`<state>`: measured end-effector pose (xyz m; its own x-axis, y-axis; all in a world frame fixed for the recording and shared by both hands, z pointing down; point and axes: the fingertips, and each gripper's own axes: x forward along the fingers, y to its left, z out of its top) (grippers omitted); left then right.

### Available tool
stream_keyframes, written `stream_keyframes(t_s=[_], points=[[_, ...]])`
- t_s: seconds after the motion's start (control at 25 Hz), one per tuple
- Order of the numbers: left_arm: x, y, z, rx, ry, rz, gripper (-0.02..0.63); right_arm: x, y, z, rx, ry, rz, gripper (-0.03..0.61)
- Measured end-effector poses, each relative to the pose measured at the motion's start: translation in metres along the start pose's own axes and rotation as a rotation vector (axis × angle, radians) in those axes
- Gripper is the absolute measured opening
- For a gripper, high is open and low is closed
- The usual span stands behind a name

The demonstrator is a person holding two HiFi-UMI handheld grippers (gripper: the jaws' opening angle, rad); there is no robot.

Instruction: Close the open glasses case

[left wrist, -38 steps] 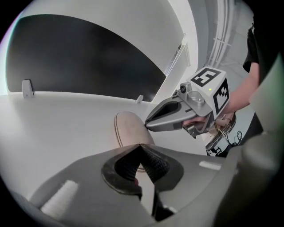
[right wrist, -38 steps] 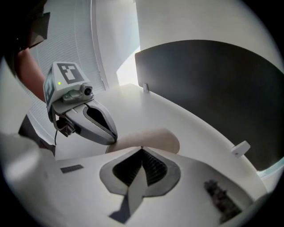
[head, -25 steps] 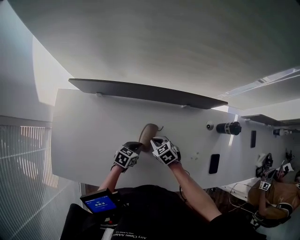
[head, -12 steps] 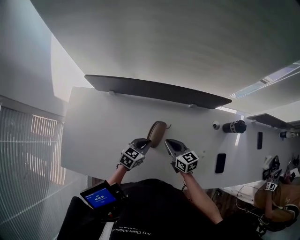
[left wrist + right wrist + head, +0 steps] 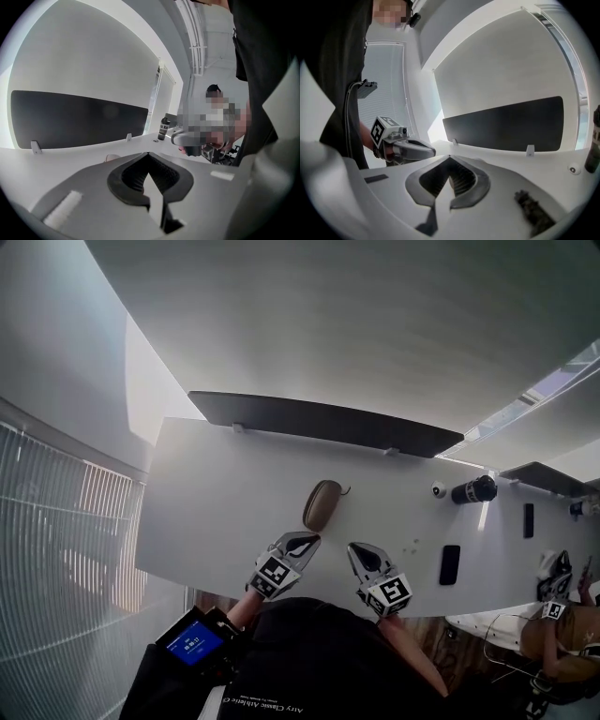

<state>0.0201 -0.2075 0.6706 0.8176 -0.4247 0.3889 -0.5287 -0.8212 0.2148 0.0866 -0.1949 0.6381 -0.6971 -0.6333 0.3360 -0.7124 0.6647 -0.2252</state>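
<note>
Both left tongs [image 5: 304, 539] and right tongs [image 5: 357, 550] are clenched empty, apart from the closed glasses case [image 5: 322, 505].

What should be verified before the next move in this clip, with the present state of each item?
1. Lid of the brown oval glasses case down: ok, it looks closed in the head view.
2. Lid fully latched: cannot tell, too small to see.
3. Nothing in the left tongs: ok, tips together.
4. Nothing in the right tongs: ok, tips together.
5. Both tongs apart from the case: ok, they sit near the front edge of the white table.
</note>
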Motion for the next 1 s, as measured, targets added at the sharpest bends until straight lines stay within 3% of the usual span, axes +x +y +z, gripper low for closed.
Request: stream_keyframes(t_s=[0.64,1.0], points=[[-0.028,-0.007,-0.032,-0.032,0.046,0.068,0.008,-0.001,0.021,0.005,-0.066,0.001,0.029,0.002],[-0.023,-0.013,-0.038,-0.036,0.057,0.064,0.008,-0.005,0.026,-0.003,-0.028,-0.013,0.065,0.002]])
